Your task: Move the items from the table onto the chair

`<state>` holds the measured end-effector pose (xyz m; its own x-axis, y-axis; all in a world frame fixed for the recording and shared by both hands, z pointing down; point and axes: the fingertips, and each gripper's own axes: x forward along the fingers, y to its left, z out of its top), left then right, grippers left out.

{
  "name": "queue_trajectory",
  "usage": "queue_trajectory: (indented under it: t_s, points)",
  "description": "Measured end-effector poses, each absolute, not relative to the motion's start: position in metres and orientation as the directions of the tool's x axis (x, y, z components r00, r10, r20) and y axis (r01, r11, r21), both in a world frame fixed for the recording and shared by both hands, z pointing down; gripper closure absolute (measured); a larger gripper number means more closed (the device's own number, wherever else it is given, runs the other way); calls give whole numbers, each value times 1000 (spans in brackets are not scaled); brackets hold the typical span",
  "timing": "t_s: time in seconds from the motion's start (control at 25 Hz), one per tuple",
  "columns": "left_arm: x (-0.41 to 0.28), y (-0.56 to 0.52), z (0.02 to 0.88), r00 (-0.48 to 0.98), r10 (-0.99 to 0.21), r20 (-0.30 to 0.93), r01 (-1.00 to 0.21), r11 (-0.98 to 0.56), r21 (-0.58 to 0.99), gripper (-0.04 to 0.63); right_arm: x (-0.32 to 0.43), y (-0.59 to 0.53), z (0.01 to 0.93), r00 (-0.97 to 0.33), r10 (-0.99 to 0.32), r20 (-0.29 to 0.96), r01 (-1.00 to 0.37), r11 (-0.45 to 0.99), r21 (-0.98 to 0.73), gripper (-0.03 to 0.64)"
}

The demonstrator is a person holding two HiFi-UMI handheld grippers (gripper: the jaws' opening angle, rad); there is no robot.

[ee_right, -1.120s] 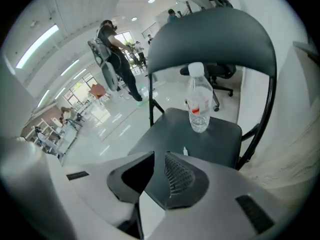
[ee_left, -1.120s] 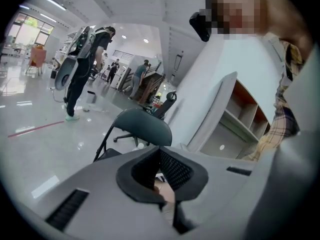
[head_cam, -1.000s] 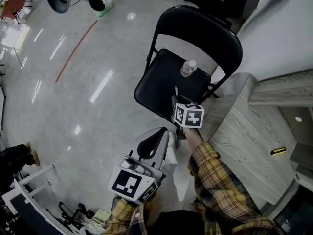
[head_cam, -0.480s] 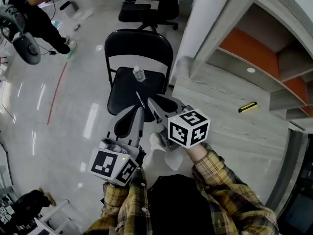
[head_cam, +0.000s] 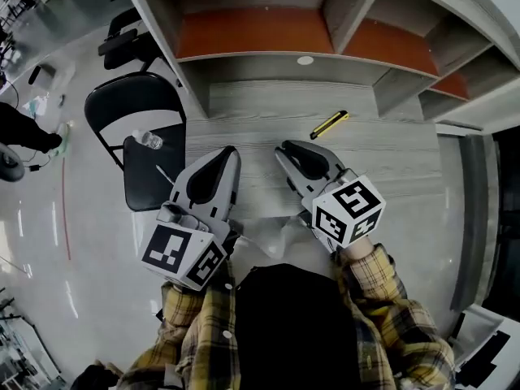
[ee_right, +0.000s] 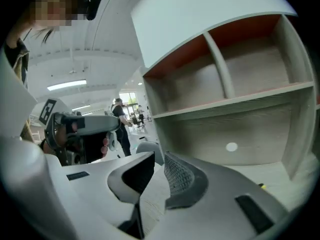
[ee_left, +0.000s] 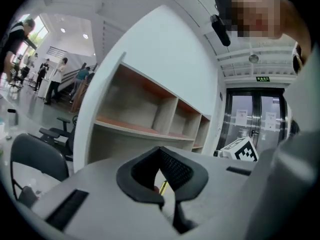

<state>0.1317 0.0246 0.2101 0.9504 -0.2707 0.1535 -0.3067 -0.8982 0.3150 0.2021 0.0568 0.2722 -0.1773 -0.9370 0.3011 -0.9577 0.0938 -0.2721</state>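
The right gripper (head_cam: 284,148) hovers over the table (head_cam: 398,165) with its jaws a little apart and nothing between them, and the yellow box cutter (head_cam: 329,124) lies on the tabletop just ahead of its tips and slightly to their right. The left gripper (head_cam: 230,154) sits close beside it with its jaw tips drawn together and empty, the cutter lying ahead and to its right. Off the left gripper's left side stands the chair (head_cam: 134,96), with a bottle (head_cam: 149,140) and a thin stick-like item (head_cam: 165,175) lying on its seat.
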Motion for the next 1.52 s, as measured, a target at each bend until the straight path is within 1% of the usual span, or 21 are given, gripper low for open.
queue_trajectory:
  t_s: [0.08,0.16,0.36,0.52,0.68,0.8,0.92,1.08,1.28,1.4,1.52]
  points:
    - [170,50,216,957,-239,165,-281,-907,315,592,247,85,282,-156,-931,329,-967,76,-245,545]
    - [204,74,224,959,-217,184,-266,-912,312,592,285,109,293,-174,-916,361,-969,94,-227,545]
    - [273,121,245,952,-181,246,-256,-912,319,592,361,146,329,-221,-851,476,-975,179,-131,543]
    - [303,139,254,941,-174,290,-264,-914,308,592,405,146,363,-254,-777,576,-958,286,-36,543]
    - [313,139,263,919,-208,334,-318,-893,318,592,427,135,404,-302,-663,685,-887,459,53,536]
    - [315,136,272,912,-220,347,-338,-883,327,592,439,126,439,-300,-554,777,-803,586,108,506]
    - [316,132,283,902,-243,358,-369,-863,345,592,451,116,471,-297,-440,847,-722,685,102,471]
    - [313,131,295,882,-277,381,-419,-831,365,592,462,106,510,-300,-297,907,-597,800,64,428]
    - [301,125,310,856,-326,402,-480,-789,382,592,472,94,546,-280,-171,945,-479,877,17,428]
    - [293,121,318,841,-350,413,-511,-765,391,592,475,91,562,-285,-97,954,-439,897,-40,428]
    - [288,118,323,831,-366,419,-531,-748,398,592,476,87,569,-283,-60,957,-416,907,-66,428]
